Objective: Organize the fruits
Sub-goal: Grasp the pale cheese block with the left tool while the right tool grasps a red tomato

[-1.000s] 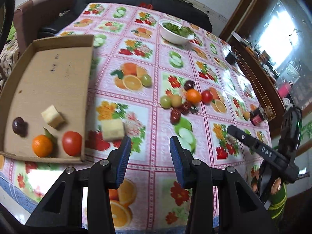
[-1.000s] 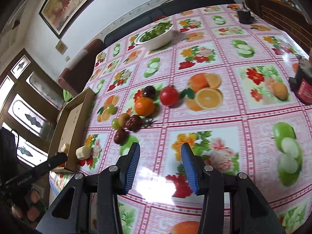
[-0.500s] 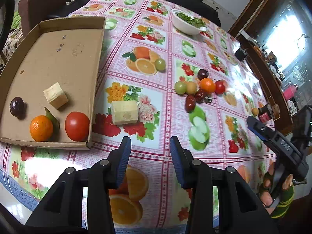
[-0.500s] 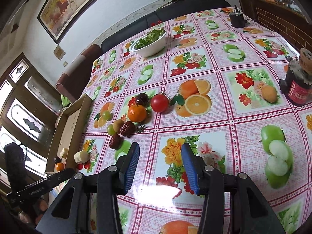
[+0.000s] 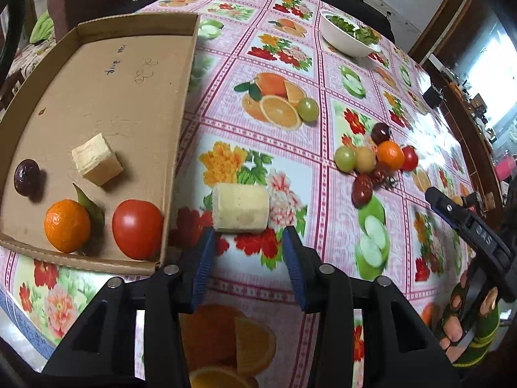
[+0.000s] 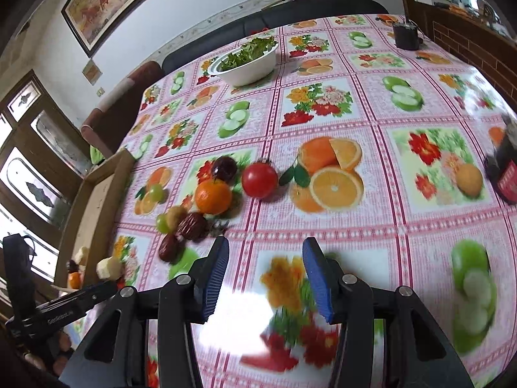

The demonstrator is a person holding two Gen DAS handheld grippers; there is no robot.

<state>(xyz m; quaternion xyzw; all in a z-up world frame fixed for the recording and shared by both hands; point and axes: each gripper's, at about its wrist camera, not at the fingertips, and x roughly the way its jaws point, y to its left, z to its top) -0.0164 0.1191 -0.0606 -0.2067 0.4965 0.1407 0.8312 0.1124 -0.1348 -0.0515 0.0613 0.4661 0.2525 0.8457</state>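
Left claw point(image 5: 247, 255) wide open, empty, low centre frame, pale chunk point(image 5: 240, 207) just ahead; straddle squarely, close gently. Right claw point(image 6: 265, 276) open, empty.

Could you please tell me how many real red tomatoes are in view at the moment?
2. One large red tomato sits in the brown cardboard tray; one smaller red tomato lies on the tablecloth beside the loose fruit cluster.
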